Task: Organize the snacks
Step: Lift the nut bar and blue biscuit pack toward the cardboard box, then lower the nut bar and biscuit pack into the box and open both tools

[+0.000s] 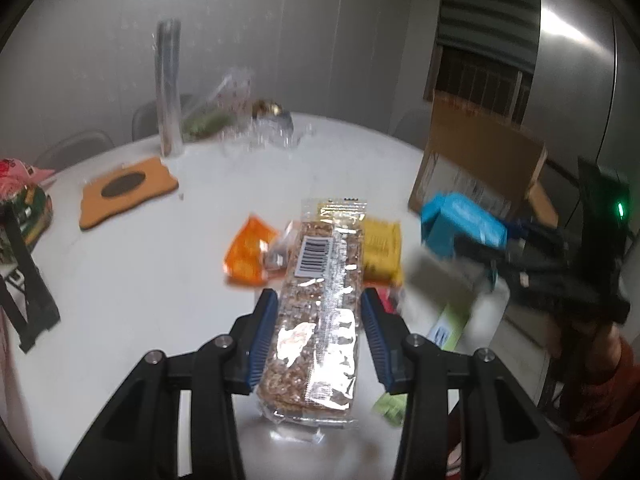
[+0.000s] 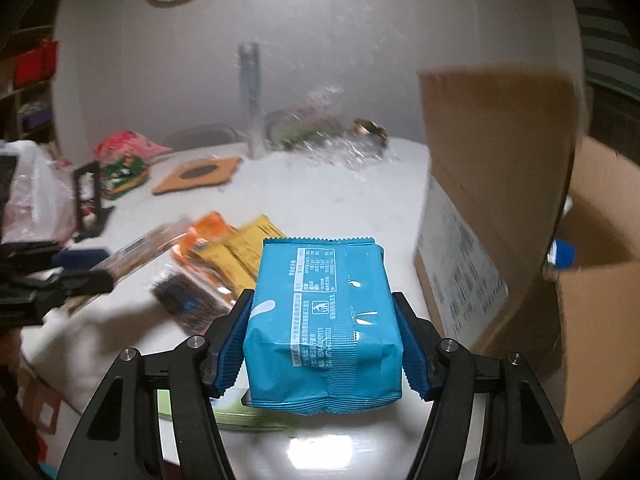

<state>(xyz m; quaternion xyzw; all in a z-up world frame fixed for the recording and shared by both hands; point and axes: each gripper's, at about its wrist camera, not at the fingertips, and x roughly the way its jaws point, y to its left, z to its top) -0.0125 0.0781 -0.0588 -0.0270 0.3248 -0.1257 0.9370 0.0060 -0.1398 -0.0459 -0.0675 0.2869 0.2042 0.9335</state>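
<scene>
My left gripper (image 1: 320,300) is shut on a long clear-wrapped cereal bar pack (image 1: 320,320) and holds it above the white round table (image 1: 140,280). My right gripper (image 2: 324,300) is shut on a blue snack pack (image 2: 322,320), held above the table beside an open cardboard box (image 2: 500,200). The blue pack also shows in the left wrist view (image 1: 460,220), with the box (image 1: 480,152) behind it. An orange packet (image 1: 248,252) and a yellow packet (image 1: 382,252) lie on the table under the bar pack. A dark snack pack (image 2: 188,300) lies near them.
A cork coaster (image 1: 128,192), a tall shiny cylinder (image 1: 168,88), crumpled clear plastic (image 1: 264,132) and a pink and green bag (image 1: 24,200) sit at the back and left. A black stand (image 1: 28,292) is at the left edge. A green and white box (image 2: 240,412) lies below the right gripper.
</scene>
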